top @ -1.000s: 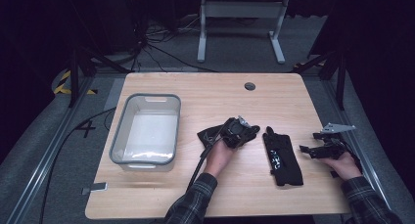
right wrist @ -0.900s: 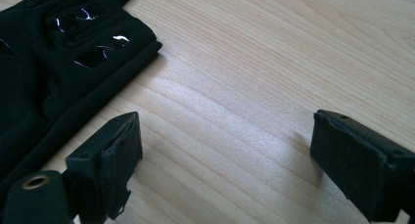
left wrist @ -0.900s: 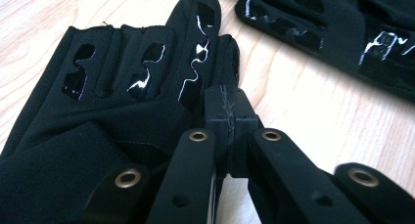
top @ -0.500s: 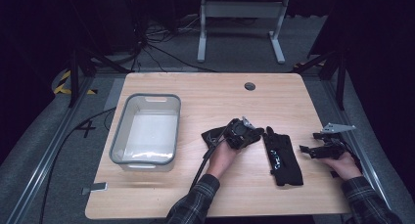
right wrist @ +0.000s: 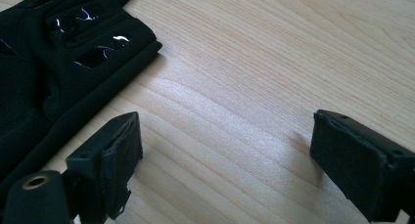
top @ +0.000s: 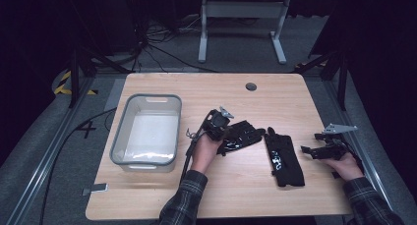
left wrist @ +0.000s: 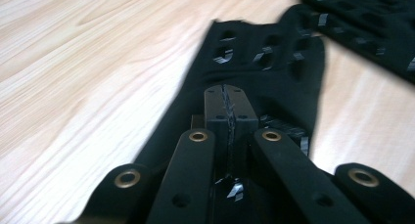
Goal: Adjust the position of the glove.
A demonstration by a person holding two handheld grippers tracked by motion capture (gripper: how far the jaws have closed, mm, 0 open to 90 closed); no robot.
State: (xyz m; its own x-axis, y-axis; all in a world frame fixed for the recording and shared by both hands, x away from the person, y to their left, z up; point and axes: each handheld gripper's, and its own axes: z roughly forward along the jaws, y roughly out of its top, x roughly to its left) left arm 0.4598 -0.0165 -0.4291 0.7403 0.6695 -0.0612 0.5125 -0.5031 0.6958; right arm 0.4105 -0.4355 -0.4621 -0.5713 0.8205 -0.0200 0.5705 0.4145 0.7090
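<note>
Closed on the cuff hem of a limp, light black glove (left wrist: 254, 82) trailing ahead of them across the desk (top: 236, 190), the left fingers (left wrist: 227, 104) grip securely, while the right fingers (right wrist: 105, 160) stand open.

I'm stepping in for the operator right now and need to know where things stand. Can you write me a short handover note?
Left gripper: shut on the left glove, at mid-table.
Right gripper: open, holding nothing, low over the table's right edge.
Right glove: flat on the table between the two grippers.
Bin: at the table's left, nothing in it.
Done: one glove gripped.
Left: probably both gloves go into the bin; neither is there yet.
</note>
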